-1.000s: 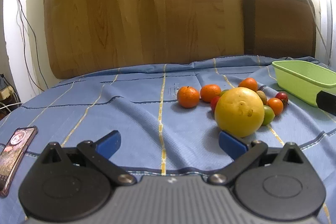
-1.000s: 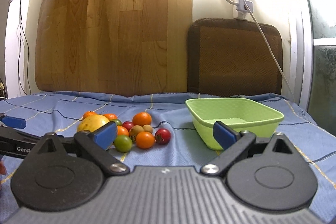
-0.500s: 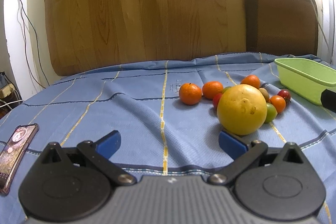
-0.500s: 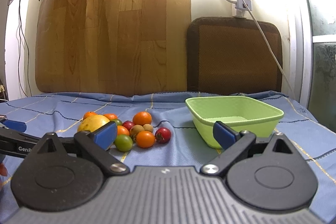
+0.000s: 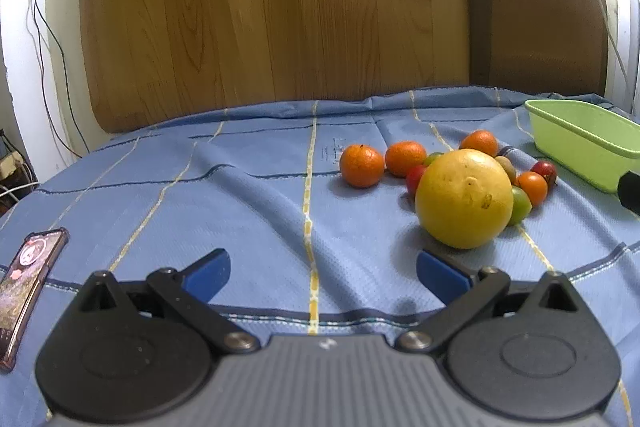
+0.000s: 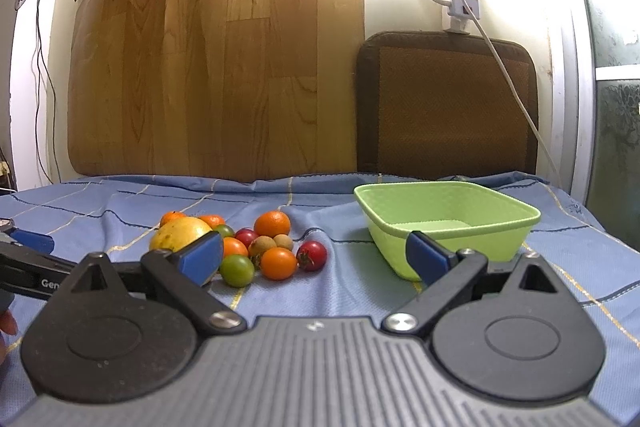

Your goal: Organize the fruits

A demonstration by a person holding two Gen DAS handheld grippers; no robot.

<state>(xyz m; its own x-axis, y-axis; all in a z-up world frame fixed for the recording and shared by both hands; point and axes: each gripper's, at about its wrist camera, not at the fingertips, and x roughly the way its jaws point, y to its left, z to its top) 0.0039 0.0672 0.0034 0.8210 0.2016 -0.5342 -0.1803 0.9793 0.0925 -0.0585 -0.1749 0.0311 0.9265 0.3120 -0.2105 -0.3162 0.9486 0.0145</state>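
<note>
A heap of fruit lies on the blue cloth: a big yellow grapefruit (image 5: 464, 199) (image 6: 180, 233), several mandarins (image 5: 361, 165) (image 6: 272, 223), and small red, orange and green tomatoes (image 6: 237, 269). A light green tub (image 6: 448, 227) (image 5: 580, 143) stands empty to the right of the heap. My left gripper (image 5: 322, 277) is open, low over the cloth, with the grapefruit just beyond its right finger. My right gripper (image 6: 316, 255) is open too, nothing between its fingers, facing the gap between the heap and the tub.
A phone (image 5: 24, 283) lies on the cloth at the near left. A wooden board (image 6: 216, 67) and a brown mat (image 6: 444, 107) lean on the back wall. A cable (image 6: 516, 95) hangs from a power strip at right. The left gripper's arm (image 6: 24, 267) shows in the right view.
The left gripper has edged forward and tilted up a little, so the fruit looks slightly larger. The right gripper has hardly moved. Both stay open.
</note>
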